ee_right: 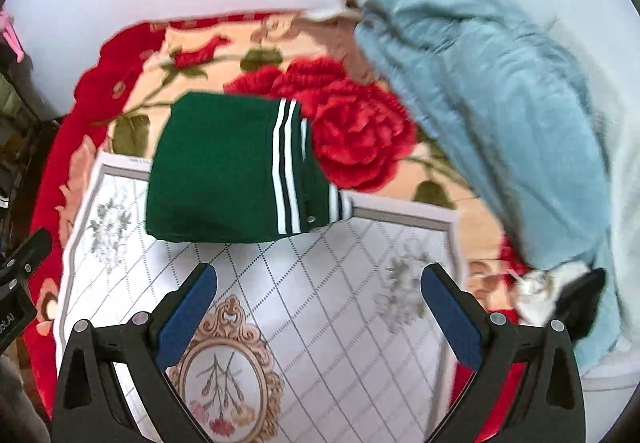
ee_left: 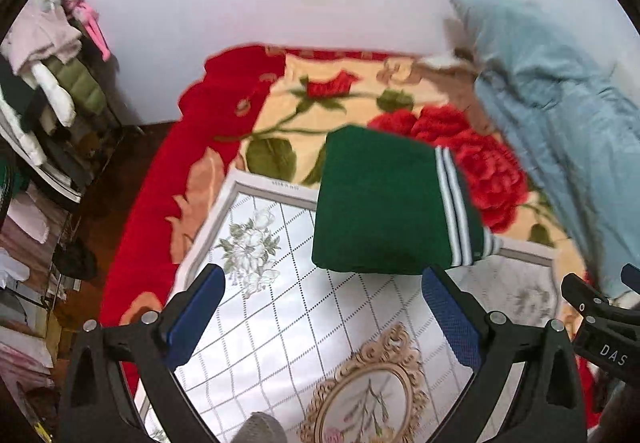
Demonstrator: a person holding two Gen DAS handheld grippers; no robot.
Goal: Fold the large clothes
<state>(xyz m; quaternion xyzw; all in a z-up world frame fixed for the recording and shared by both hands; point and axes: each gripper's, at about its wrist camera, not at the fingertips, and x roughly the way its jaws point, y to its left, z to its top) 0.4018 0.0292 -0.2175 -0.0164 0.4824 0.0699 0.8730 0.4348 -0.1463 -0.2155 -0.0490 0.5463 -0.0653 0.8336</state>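
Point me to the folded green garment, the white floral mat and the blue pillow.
Folded green garment (ee_right: 216, 171): right wrist view, plain top face.
White floral mat (ee_left: 304, 315): left wrist view, bare gridded middle.
Blue pillow (ee_right: 492, 91): right wrist view, its middle.

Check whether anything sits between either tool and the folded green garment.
Nothing visible does. The left tool and right tool are both open and empty, and only bare white patterned mat lies between them and the green garment.
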